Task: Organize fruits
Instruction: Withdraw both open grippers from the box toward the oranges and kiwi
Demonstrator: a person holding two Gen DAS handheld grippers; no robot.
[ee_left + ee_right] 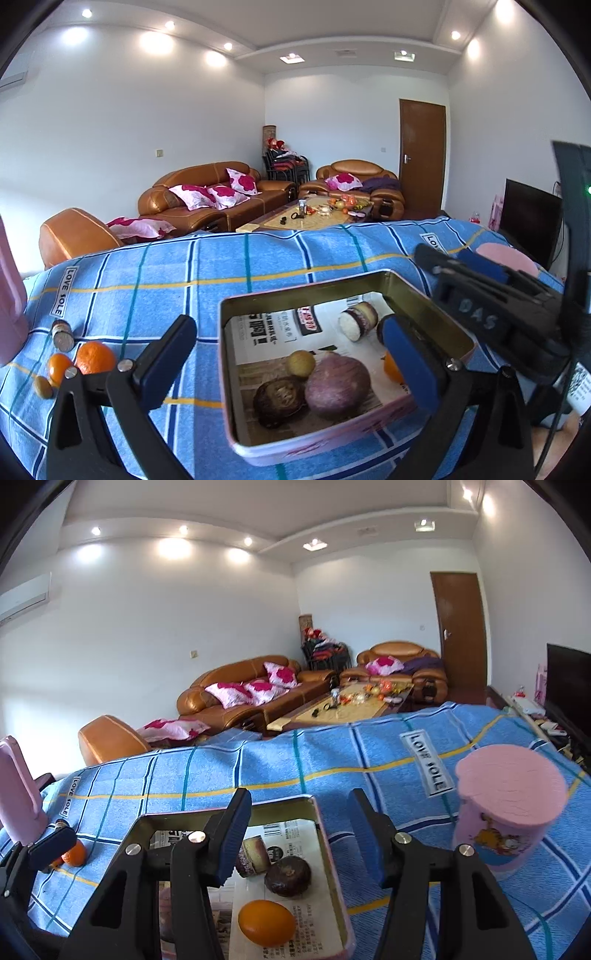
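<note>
**Most fruit is in the tin; a few pieces wait outside**

The left gripper (288,354) is wide open with nothing in it; its blue-padded fingers (406,365) stand on both sides of the near wall of the shallow metal tin with a pink outside (236,373), maybe to steady it or to reach in. The right gripper (299,834) is wide open and empty too; it hangs just above the tin's right wall, with one finger over the inside and one over the cloth, so I think it may have just let a fruit go, but I cannot be sure.

Inside the tin, on a sheet of printed paper that keeps the bottom clean, lie a big round purple fruit (338,384), a dark brown wrinkled fruit (279,400) touching it, a small yellow-green fruit (301,363) just behind them, a smooth orange fruit (266,921) right under the right gripper, and a cut purple piece with a white end (358,321) at the far side.

To the left of the left gripper, on the blue checked cloth (221,266), sit a round orange (95,357), a smaller orange fruit (59,367), a small brownish piece (43,387) and a small brown-and-white chunk (62,336); these still need to go in, so I think the job is over halfway.

To the right of the right gripper stands a pink tub with a cartoon on it (506,808); farther off are brown leather sofas (210,195).
</note>
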